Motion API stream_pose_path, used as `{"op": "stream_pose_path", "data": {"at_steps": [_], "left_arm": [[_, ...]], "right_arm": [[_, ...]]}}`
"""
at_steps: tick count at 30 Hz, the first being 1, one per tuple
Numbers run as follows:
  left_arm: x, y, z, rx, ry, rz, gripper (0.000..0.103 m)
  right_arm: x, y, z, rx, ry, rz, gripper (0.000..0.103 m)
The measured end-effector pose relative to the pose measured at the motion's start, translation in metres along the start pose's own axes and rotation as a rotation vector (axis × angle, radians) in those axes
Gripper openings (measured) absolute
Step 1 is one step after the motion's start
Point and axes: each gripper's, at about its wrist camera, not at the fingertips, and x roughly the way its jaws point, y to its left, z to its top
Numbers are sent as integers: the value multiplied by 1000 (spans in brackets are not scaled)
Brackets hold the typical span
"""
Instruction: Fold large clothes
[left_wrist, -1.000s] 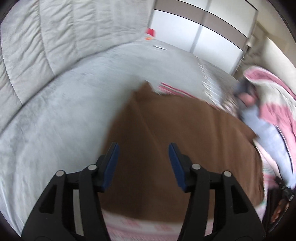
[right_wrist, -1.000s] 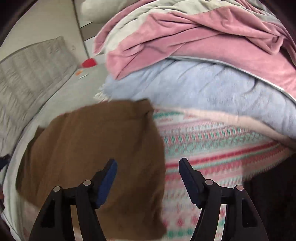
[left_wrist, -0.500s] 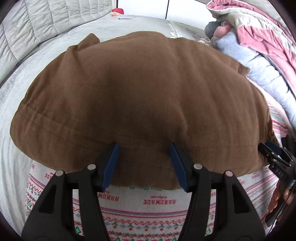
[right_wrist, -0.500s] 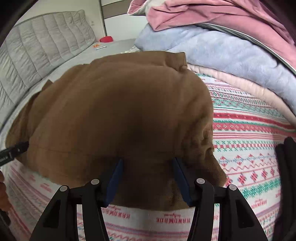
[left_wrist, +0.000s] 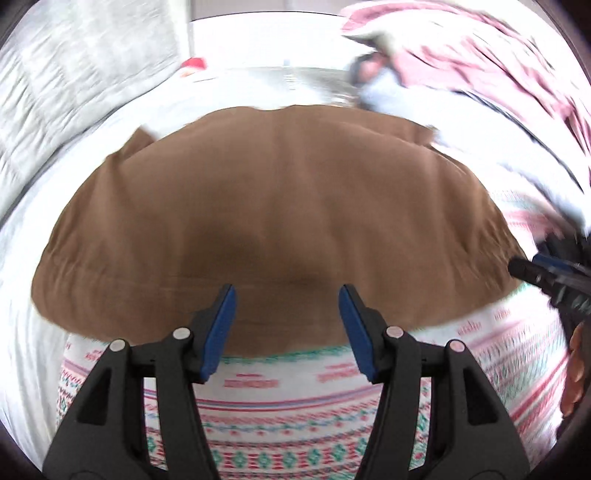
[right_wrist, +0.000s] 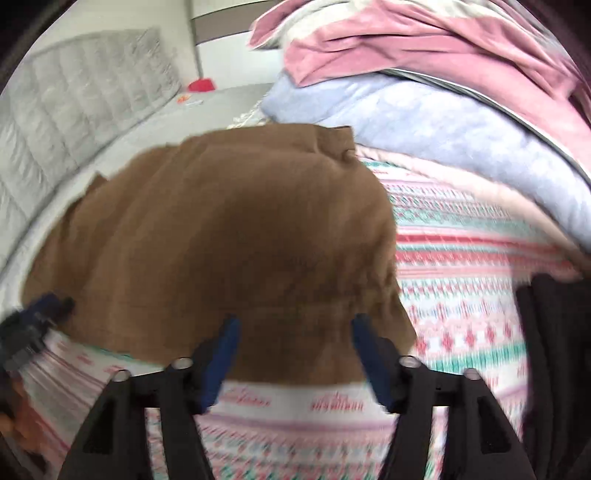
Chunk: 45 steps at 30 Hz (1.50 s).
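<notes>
A brown garment lies folded flat on a patterned pink, green and white blanket, its near hem toward me. My left gripper hovers over that hem, open, with nothing pinched between its blue pads. The right gripper stands over the garment's near right corner; its jaws are opening, the cloth lies under them and the pads are not pressing it. Each gripper shows in the other's view: the right gripper's fingertips at the right edge, the left gripper's fingertips at the left.
A heap of pink and pale blue bedding rises at the back right. The grey bed surface and a quilted grey headboard lie to the left. A small red object sits far back.
The brown garment has come down flat on the patterned blanket. Both grippers have drawn back to its near hem. The right jaws narrowed on the hem, then spread wider.
</notes>
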Motion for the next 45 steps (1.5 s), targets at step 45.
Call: {"op": "stream_pose_path", "data": {"at_steps": [45], "left_arm": [[137,9,165,-97,224,110,71]], "right_arm": [[13,-115,-73,610,246,321,82]]}}
